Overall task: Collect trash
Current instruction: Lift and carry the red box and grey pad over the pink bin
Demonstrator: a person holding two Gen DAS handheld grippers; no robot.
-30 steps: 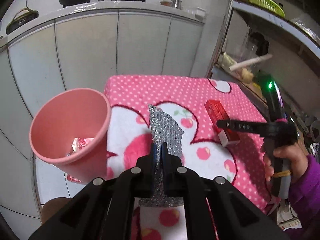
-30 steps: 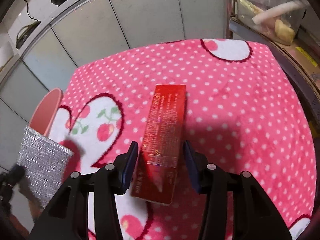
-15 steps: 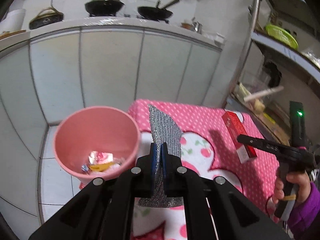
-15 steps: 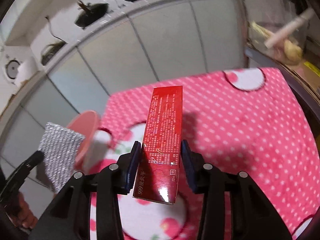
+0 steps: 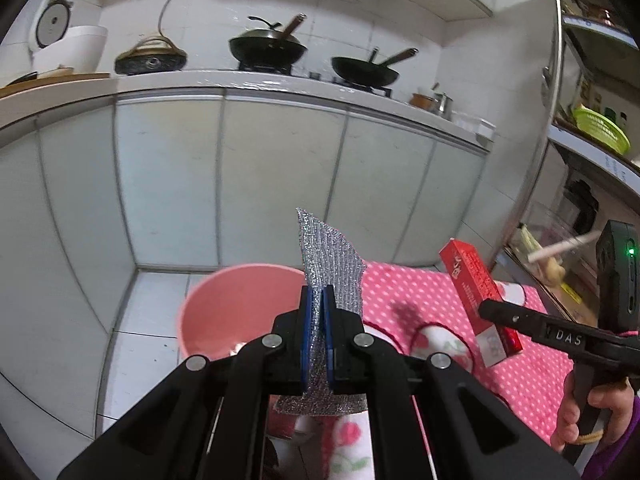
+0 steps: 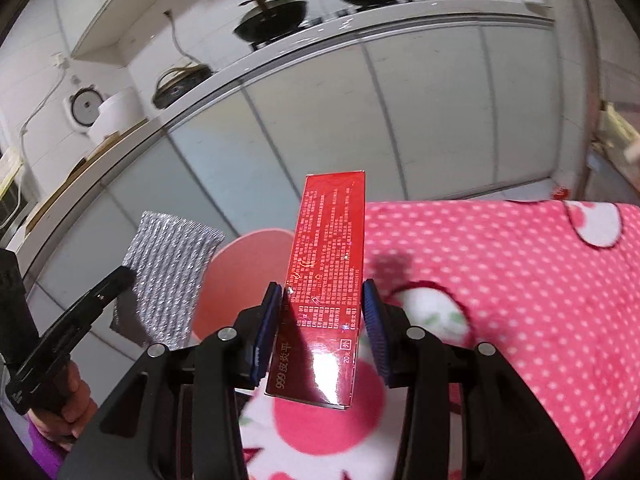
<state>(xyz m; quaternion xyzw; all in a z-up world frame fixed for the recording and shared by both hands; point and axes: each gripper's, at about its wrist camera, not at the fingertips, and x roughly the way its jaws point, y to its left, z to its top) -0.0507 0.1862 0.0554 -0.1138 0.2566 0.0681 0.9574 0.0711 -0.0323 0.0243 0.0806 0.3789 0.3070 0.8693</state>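
My left gripper (image 5: 316, 340) is shut on a silver foil wrapper (image 5: 332, 268) and holds it upright in the air, just right of the pink bin (image 5: 236, 312). The wrapper (image 6: 172, 268) and the left gripper (image 6: 116, 280) also show in the right wrist view. My right gripper (image 6: 322, 320) is shut on a long red box (image 6: 328, 280) and holds it raised above the pink polka-dot cloth (image 6: 500, 280), with the bin (image 6: 244, 276) behind it. The box (image 5: 476, 296) and the right gripper (image 5: 492, 310) show at the right of the left wrist view.
The cloth-covered table (image 5: 440, 292) stands beside the bin. White cabinet doors (image 5: 280, 184) run behind, under a counter (image 5: 280, 80) with pans (image 5: 268, 46) and a rice cooker (image 5: 68, 48). A metal shelf rack (image 5: 592, 152) stands at the right.
Both grippers have lifted their loads off the cloth and risen. The red box is now in the air and has moved left toward the bin. The wrapper has come up beside the bin's rim.
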